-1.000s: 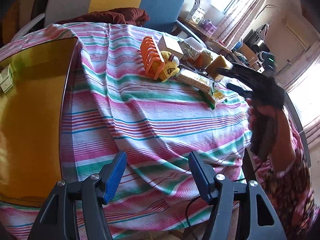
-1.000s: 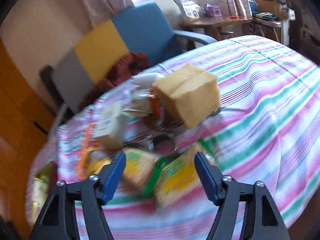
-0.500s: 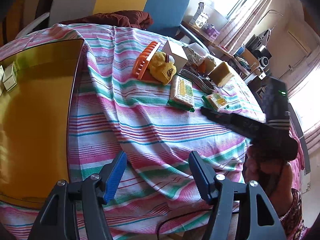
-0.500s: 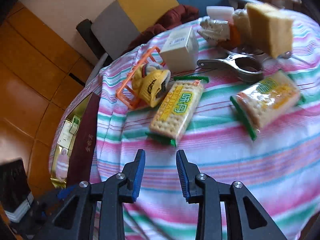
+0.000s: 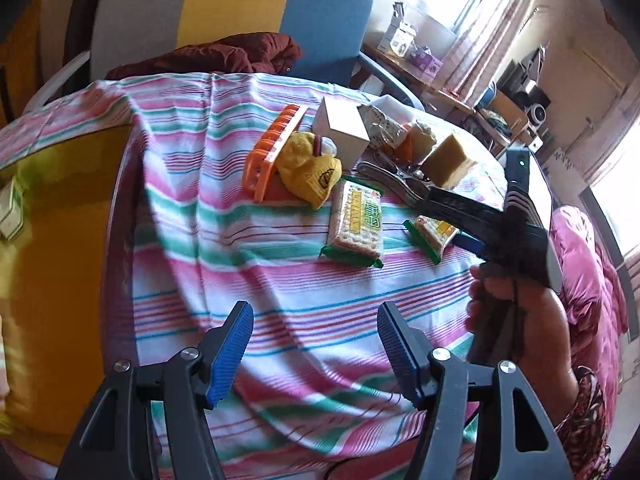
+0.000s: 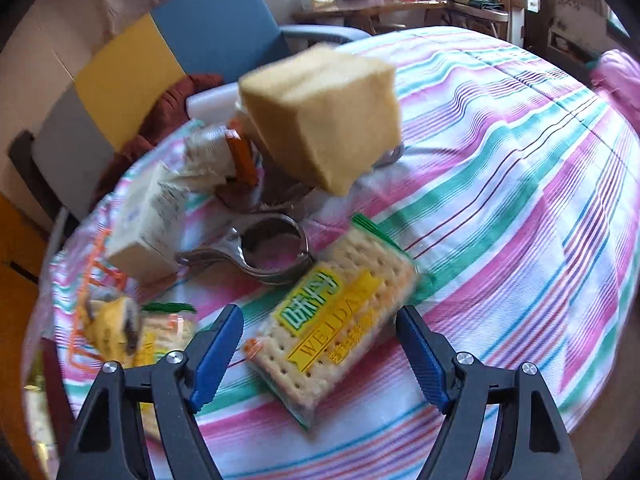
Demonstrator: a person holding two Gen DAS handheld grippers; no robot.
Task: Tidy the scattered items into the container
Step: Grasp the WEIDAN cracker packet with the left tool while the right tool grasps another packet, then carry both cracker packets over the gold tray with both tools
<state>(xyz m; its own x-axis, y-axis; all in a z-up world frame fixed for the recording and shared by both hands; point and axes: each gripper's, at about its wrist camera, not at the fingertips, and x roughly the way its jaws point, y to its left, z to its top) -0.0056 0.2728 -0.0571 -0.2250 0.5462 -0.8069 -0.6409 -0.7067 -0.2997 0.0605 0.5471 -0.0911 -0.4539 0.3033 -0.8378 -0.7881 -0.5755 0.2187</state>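
The gold container (image 5: 60, 260) lies at the left on the striped cloth. My left gripper (image 5: 316, 344) hangs open over bare cloth, holding nothing. One cracker packet (image 5: 356, 220) rests mid-table; a second cracker packet (image 6: 332, 320) lies between the fingers of my right gripper (image 6: 320, 340), whose jaws are opening, pads clear of it. From the left wrist view, the right gripper (image 5: 444, 224) reaches low over that packet (image 5: 434, 232). Behind sit a yellow sponge (image 6: 324, 116), metal tongs (image 6: 260, 252), a white box (image 6: 148, 232), an orange rack (image 5: 272, 152) and a yellow knit piece (image 5: 312, 168).
A person's hand (image 5: 516, 304) holds the right gripper at the table's right edge. A chair (image 5: 240, 8) with a dark red garment (image 5: 224, 56) stands behind the table. Small packets (image 5: 8, 216) lie in the container's left part. A pink cushion (image 5: 584, 280) sits at right.
The right gripper's jaws narrowed almost shut, then spread wide, and it dropped low over the right cracker packet. The left gripper edged toward the items, jaws unchanged.
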